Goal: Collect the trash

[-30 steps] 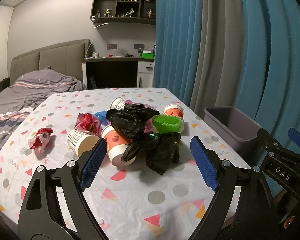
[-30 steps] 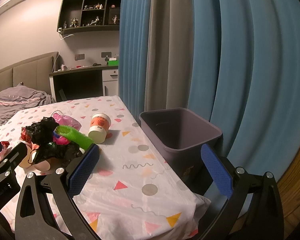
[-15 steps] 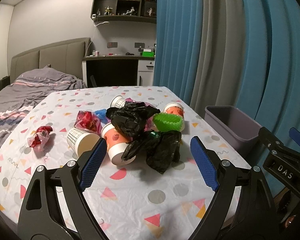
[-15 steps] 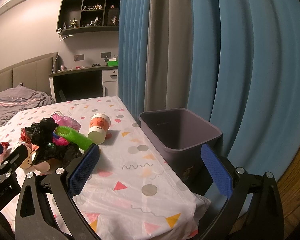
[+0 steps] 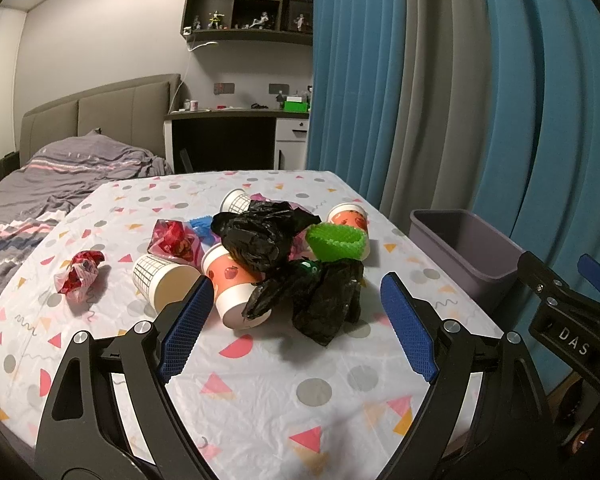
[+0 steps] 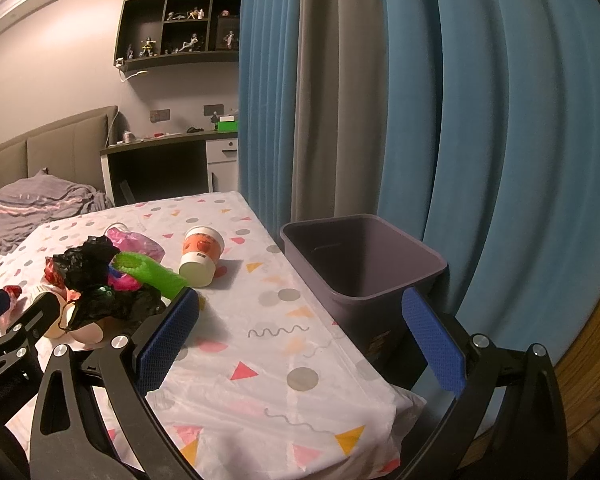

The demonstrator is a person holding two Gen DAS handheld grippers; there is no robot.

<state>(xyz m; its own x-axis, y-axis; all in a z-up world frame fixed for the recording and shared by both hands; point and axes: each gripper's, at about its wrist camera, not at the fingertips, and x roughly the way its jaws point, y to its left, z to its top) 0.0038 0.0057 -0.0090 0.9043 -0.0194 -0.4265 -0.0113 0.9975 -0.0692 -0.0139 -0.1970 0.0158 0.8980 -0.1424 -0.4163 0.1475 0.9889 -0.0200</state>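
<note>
- Change: none. Against the earlier views, your left tool (image 5: pixel 296 322) and right tool (image 6: pixel 300 322) sit where they were, and no item on the bench (image 5: pixel 260 384) has shifted.
- Meaning: collection has not started; every piece is still to be picked.
- Tool state: both tools stand with jaws wide apart, nothing between the pads.
- Trash, location: heaped mid-bench, just ahead of your left tool.
- Trash, contents: two crumpled black bags (image 5: pixel 312 296), one upper, one lower; a fruit-print cup (image 5: pixel 230 280) and a grid-print cup (image 5: pixel 160 278) lying on their sides; a green ruffled liner (image 5: pixel 336 238); a red foil wrapper (image 5: pixel 174 238).
- Outlier: a red-and-white wrapper (image 5: pixel 80 274) lies apart, toward the bed side.
- Bin (image 6: pixel 360 258): grey, just off the bench's curtain-side edge, apparently empty, though its floor is dim.
</note>
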